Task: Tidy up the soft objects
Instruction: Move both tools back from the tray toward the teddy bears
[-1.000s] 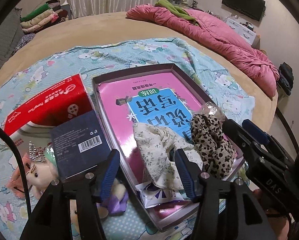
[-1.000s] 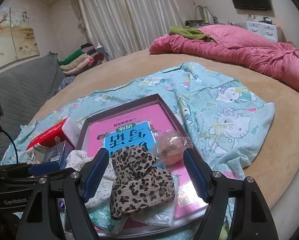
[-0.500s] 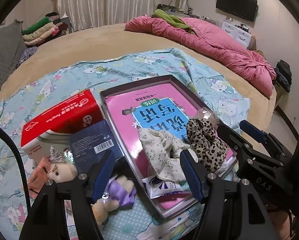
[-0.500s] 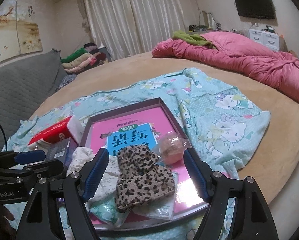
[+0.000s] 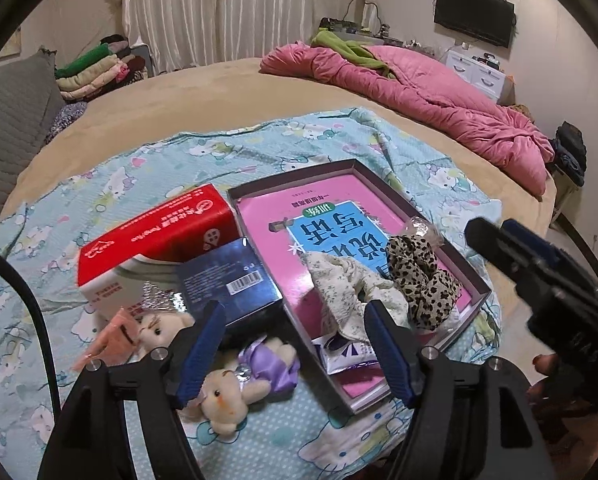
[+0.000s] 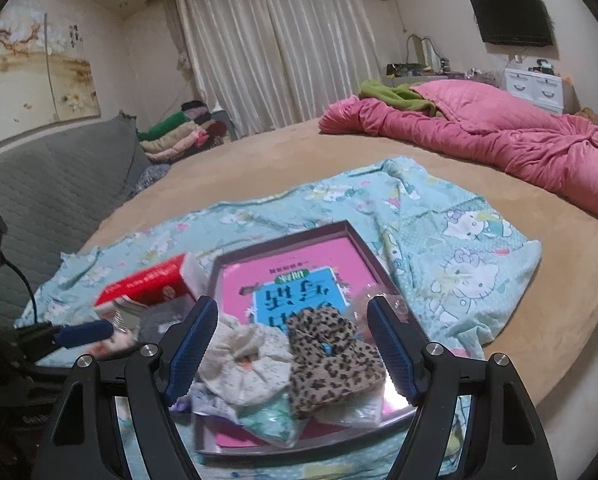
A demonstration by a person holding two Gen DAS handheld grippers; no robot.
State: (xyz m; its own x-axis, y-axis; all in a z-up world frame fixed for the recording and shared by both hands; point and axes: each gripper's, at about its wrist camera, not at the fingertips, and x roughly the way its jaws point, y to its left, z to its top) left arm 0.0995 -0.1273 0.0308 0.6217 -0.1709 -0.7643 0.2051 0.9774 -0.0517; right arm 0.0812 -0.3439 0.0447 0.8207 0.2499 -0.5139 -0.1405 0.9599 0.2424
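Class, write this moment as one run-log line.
left tongs: opening, empty | right tongs: open, empty | leopard scrunchie, floral scrunchie: in tray

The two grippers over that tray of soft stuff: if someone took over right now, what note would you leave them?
Left gripper: jaws opening, nothing between them.
Right gripper: jaws open, empty.
In the tray: floral scrunchie and leopard scrunchie, side by side on the pink book.
Outside it, on the blue sheet: plush doll, by the tissue box and dark box.
Done: both scrunchies placed.
Left: probably the doll.
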